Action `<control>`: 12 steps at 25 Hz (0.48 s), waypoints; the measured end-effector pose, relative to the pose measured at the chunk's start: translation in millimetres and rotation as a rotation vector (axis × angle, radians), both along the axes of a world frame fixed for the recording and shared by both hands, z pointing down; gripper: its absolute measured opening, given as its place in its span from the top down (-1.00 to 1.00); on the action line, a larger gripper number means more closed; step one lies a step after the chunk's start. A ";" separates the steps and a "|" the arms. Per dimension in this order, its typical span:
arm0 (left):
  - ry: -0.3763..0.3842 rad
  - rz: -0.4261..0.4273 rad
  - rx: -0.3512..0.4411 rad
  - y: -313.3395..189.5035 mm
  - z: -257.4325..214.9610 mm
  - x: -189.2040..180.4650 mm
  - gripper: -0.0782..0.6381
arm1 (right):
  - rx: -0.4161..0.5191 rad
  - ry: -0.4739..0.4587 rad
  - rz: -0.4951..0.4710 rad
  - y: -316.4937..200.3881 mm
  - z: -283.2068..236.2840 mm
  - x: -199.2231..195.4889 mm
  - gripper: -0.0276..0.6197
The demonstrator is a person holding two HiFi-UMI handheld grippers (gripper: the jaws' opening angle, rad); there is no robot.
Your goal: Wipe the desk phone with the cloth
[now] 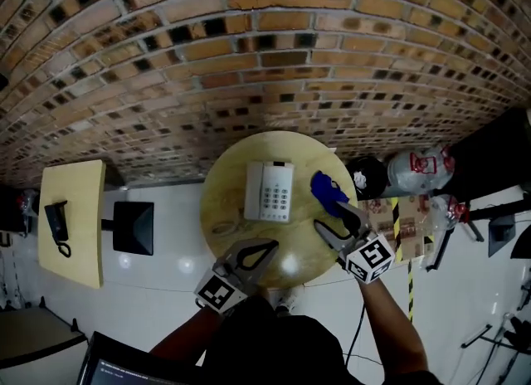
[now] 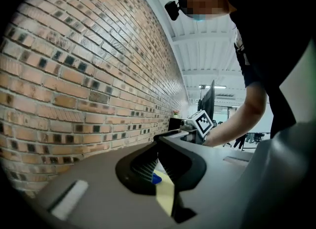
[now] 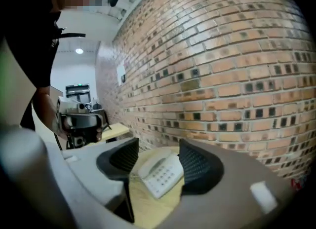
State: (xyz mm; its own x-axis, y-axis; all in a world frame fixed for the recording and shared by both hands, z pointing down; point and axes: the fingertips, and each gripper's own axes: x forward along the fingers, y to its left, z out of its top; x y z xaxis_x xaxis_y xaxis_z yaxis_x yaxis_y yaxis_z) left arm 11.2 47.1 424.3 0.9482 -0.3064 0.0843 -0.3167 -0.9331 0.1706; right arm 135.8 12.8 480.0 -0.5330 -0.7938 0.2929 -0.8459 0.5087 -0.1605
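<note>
Desk phone (image 1: 269,191) sits on the round wooden table (image 1: 222,209) beside the brick wall (image 1: 249,51), blue cloth (image 1: 328,192) just right of it (glossy white floor (image 1: 158,280)). Right gripper (image 1: 336,219) spread, empty; left gripper (image 1: 272,246) pressed together.

Black short-sleeved shirt (image 1: 274,346); grey left gripper (image 1: 264,250) and right gripper (image 1: 328,216), black ribbed fingers (image 3: 197,168), black-and-white marker cubes (image 1: 371,257).

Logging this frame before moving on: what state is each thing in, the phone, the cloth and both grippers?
Desk phone: handset on its cradle, flat on table.
Cloth: crumpled on table beside phone, unheld.
Left gripper: fingers together, empty.
Right gripper: fingers apart, empty.
</note>
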 end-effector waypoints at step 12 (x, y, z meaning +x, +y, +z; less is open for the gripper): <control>-0.008 0.006 0.046 92.1 -49.0 10.2 0.79 | 0.158 -0.100 -0.201 127.6 -94.2 -68.1 0.74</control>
State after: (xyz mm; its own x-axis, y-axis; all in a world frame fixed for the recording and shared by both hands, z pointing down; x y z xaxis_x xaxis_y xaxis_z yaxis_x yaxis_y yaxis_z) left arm 21.4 139.2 375.2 0.9492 -0.3047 0.0783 -0.3126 -0.9416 0.1249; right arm 67.8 140.3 385.8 -0.7043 -0.7011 0.1117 -0.7095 0.6899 -0.1438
